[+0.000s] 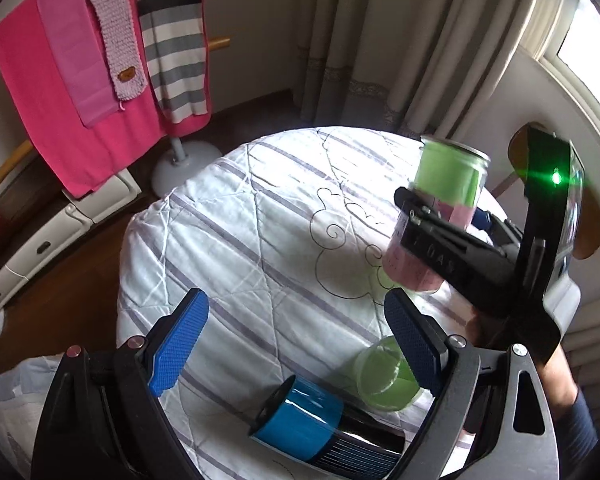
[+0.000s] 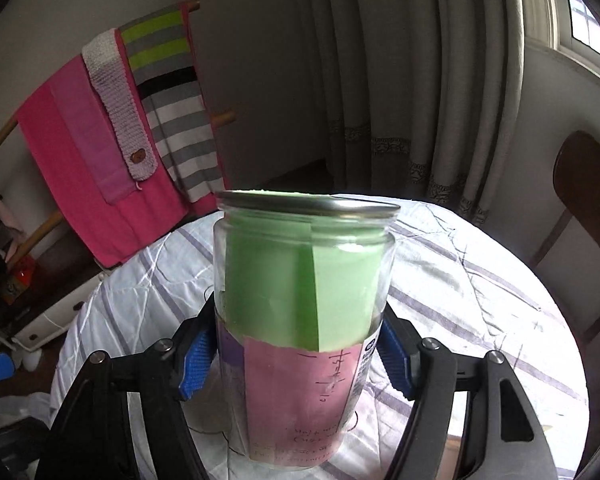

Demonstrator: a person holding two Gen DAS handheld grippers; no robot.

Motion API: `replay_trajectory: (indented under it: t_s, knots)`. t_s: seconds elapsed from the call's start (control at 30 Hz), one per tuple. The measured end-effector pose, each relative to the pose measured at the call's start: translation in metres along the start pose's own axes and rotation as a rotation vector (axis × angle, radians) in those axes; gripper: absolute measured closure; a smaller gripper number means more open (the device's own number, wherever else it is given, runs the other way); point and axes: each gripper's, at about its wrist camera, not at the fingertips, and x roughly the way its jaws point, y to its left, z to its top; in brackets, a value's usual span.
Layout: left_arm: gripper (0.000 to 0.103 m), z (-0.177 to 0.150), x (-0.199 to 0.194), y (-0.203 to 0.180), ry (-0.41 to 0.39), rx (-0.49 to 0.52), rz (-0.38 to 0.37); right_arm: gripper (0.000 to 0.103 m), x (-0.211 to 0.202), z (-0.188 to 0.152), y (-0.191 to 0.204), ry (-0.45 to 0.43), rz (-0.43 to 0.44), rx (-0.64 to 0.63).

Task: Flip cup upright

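A clear cup [image 2: 304, 320] lined with green and pink paper is held upright between the blue pads of my right gripper [image 2: 296, 354], rim up, above the round table [image 2: 480, 280]. In the left wrist view the same cup [image 1: 444, 208] hangs in the right gripper [image 1: 440, 236] above the table's right side. My left gripper [image 1: 296, 340] is open and empty, low over the table. A green cup [image 1: 384, 376] lies on its side by its right finger. A blue-banded dark cup [image 1: 312, 428] lies on its side between the fingers.
The table has a white quilted cover with grey stripes [image 1: 240, 240]. A rack with pink and striped towels [image 1: 100, 72] stands at the left, curtains [image 1: 380, 40] behind, a wooden chair [image 2: 580, 200] at the right, a white fan base [image 1: 180, 168] on the floor.
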Motion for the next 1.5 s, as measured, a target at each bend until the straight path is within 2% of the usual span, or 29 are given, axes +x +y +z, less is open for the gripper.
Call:
replay_trajectory:
  t_s: [0.23, 0.47, 0.57, 0.67, 0.83, 1.0, 1.13, 1.2, 1.33, 1.47, 1.5]
  knots:
    - [0.012, -0.008, -0.003, 0.000, 0.001, 0.023, 0.025, 0.032, -0.020, -0.017, -0.006, -0.005, -0.013, -0.025]
    - [0.012, -0.014, -0.001, -0.003, 0.009, 0.037, 0.025, 0.030, -0.010, -0.030, -0.002, 0.059, 0.016, -0.026]
    - [0.012, -0.015, -0.003, -0.005, 0.003, 0.038, 0.023, 0.024, -0.009, -0.029, -0.002, 0.087, 0.014, -0.029]
    - [0.012, -0.018, -0.006, -0.007, 0.007, 0.043, 0.027, 0.024, -0.013, -0.028, -0.003, 0.096, 0.036, -0.030]
    - [0.012, -0.021, -0.014, -0.012, 0.001, 0.043, 0.038, 0.023, -0.019, -0.027, 0.000, 0.131, 0.009, -0.043]
    - [0.012, -0.026, -0.033, -0.020, -0.012, 0.057, 0.042, 0.023, -0.042, -0.027, -0.001, 0.154, 0.032, -0.066]
    - [0.012, -0.036, -0.056, -0.031, -0.052, 0.081, 0.084, 0.023, -0.066, -0.028, 0.000, 0.203, 0.027, -0.107]
    - [0.011, -0.043, -0.067, -0.037, -0.074, 0.088, 0.075, 0.023, -0.084, -0.031, -0.004, 0.215, 0.021, -0.132]
    - [0.010, -0.061, -0.077, -0.046, -0.132, 0.078, 0.090, 0.023, -0.115, -0.038, -0.008, 0.191, 0.027, -0.172]
    - [0.008, -0.077, -0.078, -0.050, -0.219, 0.060, 0.103, 0.023, -0.129, -0.052, -0.012, 0.177, -0.064, -0.210]
    - [0.007, -0.081, -0.077, -0.052, -0.232, 0.061, 0.110, 0.023, -0.134, -0.057, -0.013, 0.163, -0.063, -0.216]
